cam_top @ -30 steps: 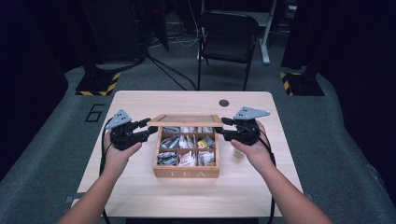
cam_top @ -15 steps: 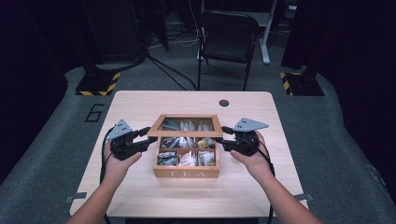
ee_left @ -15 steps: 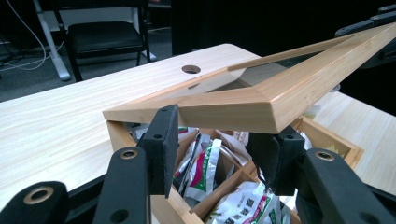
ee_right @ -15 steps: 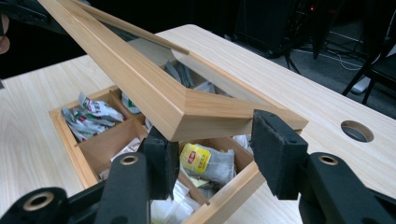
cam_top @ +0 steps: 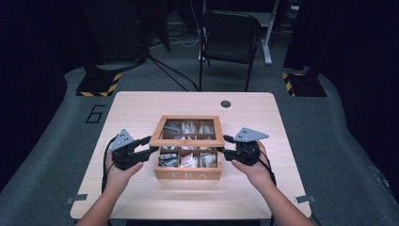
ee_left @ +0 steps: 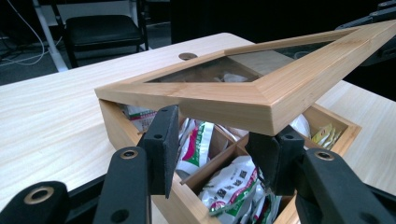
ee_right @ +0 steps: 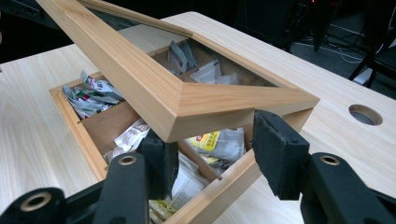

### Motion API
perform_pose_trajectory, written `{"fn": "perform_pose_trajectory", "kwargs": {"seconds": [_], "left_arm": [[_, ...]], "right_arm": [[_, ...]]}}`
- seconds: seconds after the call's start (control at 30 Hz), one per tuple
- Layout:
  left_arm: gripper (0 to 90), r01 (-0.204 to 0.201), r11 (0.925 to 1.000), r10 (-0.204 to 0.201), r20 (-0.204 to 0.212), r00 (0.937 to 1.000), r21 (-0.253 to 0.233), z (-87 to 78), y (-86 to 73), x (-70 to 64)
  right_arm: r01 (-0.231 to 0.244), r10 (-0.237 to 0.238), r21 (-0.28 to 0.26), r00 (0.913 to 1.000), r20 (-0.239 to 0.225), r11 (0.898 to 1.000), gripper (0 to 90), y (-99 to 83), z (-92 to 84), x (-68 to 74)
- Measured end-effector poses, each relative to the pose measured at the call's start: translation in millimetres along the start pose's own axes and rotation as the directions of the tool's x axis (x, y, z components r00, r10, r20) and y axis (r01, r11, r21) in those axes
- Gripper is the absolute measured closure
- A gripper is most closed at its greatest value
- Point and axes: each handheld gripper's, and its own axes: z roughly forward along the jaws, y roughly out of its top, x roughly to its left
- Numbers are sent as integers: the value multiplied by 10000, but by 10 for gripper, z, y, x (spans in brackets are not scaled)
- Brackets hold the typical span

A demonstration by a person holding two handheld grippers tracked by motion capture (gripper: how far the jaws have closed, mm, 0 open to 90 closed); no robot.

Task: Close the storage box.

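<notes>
Here, a person at a wooden table [cam_top: 141,106] works a two-jaw gripper in each hand on a wooden tea box [cam_top: 188,173] whose compartments hold tea sachets [ee_left: 229,181].

The glass-paned lid [cam_top: 187,131] is tilted, hinged along the box's far edge, with its front rail raised above the box. That rail is the lid's long axis near the jaws, and it runs from one gripper to the other.

In the left gripper view, the left gripper [ee_left: 218,149] sits at the lid's front corner, the corner resting on top of its two jaws, which stand apart beneath it (supporting, not pinching, as far as the picture shows). Whether the pads press the wood cannot be told.

In the right gripper view, the right gripper [ee_right: 219,154] mirrors this at the opposite front corner: the lid corner lies just above and between its jaws, which are spread, one tucked under the rail, the other beside it. No clamping is visible.

Both hands look equally near. Judged from this, the lid lies directly above each pair of jaws, so it moves up or down only as both grippers move together.
</notes>
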Motion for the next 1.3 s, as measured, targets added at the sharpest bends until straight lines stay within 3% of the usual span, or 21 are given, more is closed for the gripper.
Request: {"fn": "perform_pose_trajectory", "kwargs": {"seconds": [0.1, 0.43, 0.73, 1.3], "left_arm": [[534, -272, 9995, 274, -102, 9996, 161, -7, -26, -22], [510, 2, 10000, -1, 105, 9999, -75, -78, -90, -83], [515, 151, 9999, -152, 147, 9998, 71, -115, -140, -129], [514, -17, 9999, 15, 135, 9999, 152, -121, -262, -163]], "right_arm": [[-50, 50, -1, 10000, 37, 10000, 509, -45, 5, 17], [-110, 110, -10, 9999, 115, 9999, 514, -110, 14, 53], [-107, 106, 79, 9999, 115, 9999, 515, -166, 28, 75], [-477, 479, 95, 9987, -177, 9988, 510, -279, -41, 166]]}}
